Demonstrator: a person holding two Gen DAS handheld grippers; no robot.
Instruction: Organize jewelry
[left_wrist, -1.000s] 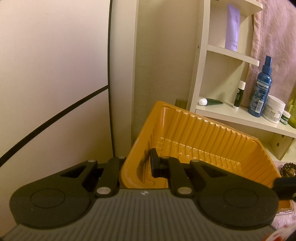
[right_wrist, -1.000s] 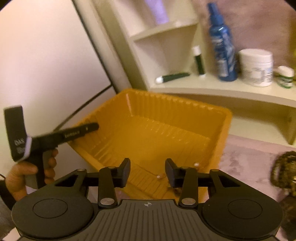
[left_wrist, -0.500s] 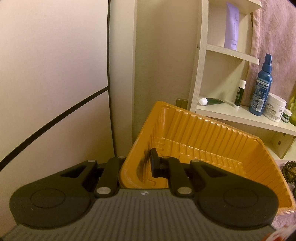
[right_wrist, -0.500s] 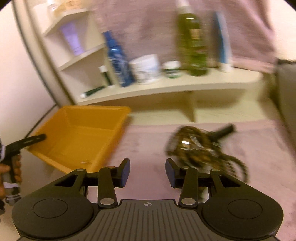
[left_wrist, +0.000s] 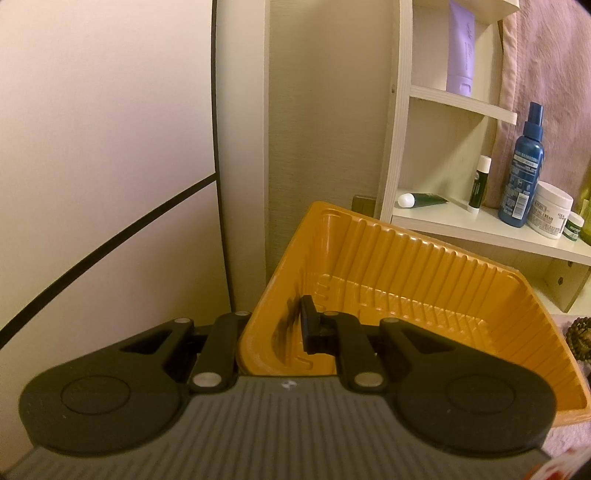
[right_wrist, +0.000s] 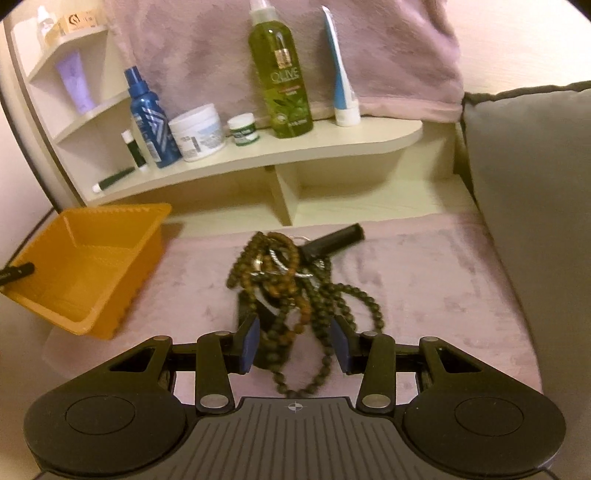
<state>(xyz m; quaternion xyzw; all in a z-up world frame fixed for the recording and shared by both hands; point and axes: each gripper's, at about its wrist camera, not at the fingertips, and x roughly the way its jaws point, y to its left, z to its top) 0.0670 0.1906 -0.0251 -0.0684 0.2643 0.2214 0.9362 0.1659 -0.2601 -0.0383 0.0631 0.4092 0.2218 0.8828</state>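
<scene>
Dark bead tangle (right_wrist: 291, 291) on mauve cloth (right_wrist: 424, 280), black tube (right_wrist: 334, 240) touching.

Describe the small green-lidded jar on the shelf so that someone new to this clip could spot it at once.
Find the long cream shelf against the mauve towel, above the mat with the bead pile. On it, between the wide white cream tub and the tall olive-green bottle, stands the small jar. It is the shortest container there, with a pale lid over a dark green label.
</scene>
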